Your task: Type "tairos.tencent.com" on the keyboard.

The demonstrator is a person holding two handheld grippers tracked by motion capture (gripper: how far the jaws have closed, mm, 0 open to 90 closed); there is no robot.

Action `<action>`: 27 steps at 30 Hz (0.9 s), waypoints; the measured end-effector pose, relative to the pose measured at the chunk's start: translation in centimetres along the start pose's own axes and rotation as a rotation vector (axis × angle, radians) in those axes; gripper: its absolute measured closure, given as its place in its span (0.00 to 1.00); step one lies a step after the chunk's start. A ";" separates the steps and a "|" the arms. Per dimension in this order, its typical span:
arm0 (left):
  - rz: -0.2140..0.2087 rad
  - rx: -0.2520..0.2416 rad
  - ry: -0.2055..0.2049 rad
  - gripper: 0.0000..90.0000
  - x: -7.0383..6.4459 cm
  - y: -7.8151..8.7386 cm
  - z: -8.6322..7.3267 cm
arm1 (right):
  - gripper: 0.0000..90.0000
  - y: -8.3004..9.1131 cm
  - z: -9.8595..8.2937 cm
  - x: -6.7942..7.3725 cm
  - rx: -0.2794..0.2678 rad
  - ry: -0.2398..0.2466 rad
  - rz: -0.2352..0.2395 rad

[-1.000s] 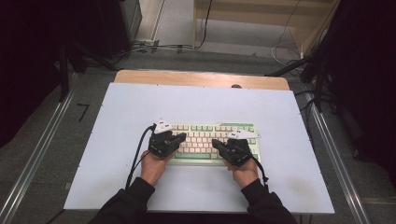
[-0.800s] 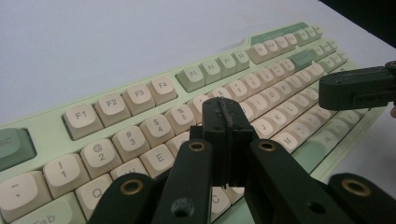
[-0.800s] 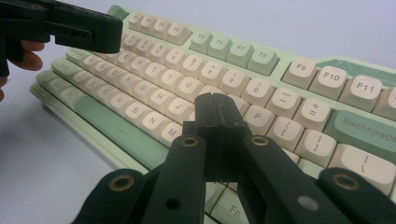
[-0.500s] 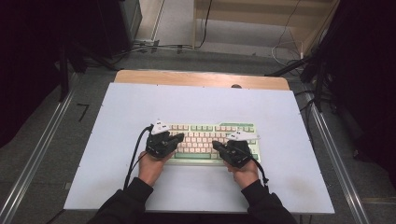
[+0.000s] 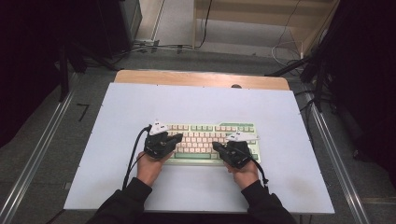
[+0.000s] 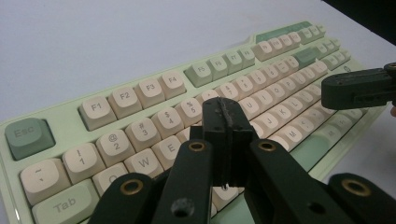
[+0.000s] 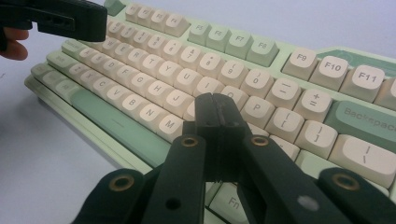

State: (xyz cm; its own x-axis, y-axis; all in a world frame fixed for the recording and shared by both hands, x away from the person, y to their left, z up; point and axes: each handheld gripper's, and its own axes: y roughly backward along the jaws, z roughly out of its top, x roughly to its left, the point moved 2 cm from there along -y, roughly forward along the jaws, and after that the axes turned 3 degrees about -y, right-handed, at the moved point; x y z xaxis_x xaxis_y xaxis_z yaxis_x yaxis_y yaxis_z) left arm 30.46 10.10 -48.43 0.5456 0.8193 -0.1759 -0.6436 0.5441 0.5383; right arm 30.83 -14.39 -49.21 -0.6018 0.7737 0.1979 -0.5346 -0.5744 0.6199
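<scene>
Keyboard lay flat on white table, near-centre, slightly toward the person's side, long edge parallel to the near edge. Green case, cream keys, green spacebar.

Left gripper held over keyboard's left part, tips angled inward and forward. Jaws pressed together, nothing between them; in the left gripper view closed tips sat over the number and QWERTY rows, about the R/5 area; contact with keys could not be told. Left hand gripped the handle from behind, wrist off the keyboard's near edge, dark sleeve entering from bottom. Cable looped off the left side.

Right gripper held over keyboard's right-centre, tips angled inward toward the left one. Jaws clenched, empty; in the right gripper view tips sat above the lower letter rows, near K/L and M; touching or not unclear. Right hand behind it, wrist past the near edge.

Grippers apart, tips facing each other across the middle keys. Other gripper seen at the far edge of each gripper view.
</scene>
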 end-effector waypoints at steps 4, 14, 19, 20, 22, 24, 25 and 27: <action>0.001 -0.001 0.001 1.00 0.0 0.1 0.0 | 0.97 -0.1 -0.1 -0.1 0.008 0.003 -0.003; 0.000 0.001 -0.001 1.00 0.0 0.1 -0.1 | 0.97 -0.5 -0.4 -0.3 0.032 0.011 -0.021; 0.002 0.001 -0.001 1.00 0.0 0.1 -0.1 | 0.97 -0.6 -0.5 -0.3 0.044 0.010 -0.027; 0.003 0.001 -0.001 1.00 0.0 0.1 -0.1 | 0.97 -0.6 -0.5 -0.3 0.049 0.008 -0.024; 0.002 0.001 -0.002 1.00 0.0 0.1 -0.1 | 0.97 -0.7 -0.5 -0.2 0.051 0.012 -0.026; 0.001 0.000 0.000 1.00 0.0 0.1 -0.1 | 0.97 -0.7 -0.6 -0.2 0.052 0.012 -0.028; 0.002 -0.001 0.000 1.00 0.0 0.1 -0.1 | 0.97 -0.7 -0.6 -0.2 0.052 0.009 -0.028; 0.003 0.000 0.001 1.00 0.1 0.1 -0.1 | 0.97 -0.7 -0.6 -0.3 0.053 0.012 -0.029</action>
State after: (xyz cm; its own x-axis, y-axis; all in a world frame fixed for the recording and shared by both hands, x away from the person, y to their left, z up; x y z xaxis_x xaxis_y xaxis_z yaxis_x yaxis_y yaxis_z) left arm 30.34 10.25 -48.45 0.5432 0.8210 -0.1755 -0.6452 0.5420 0.5385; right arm 31.02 -14.34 -50.15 -0.5935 0.7866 0.1703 -0.5201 -0.5364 0.6647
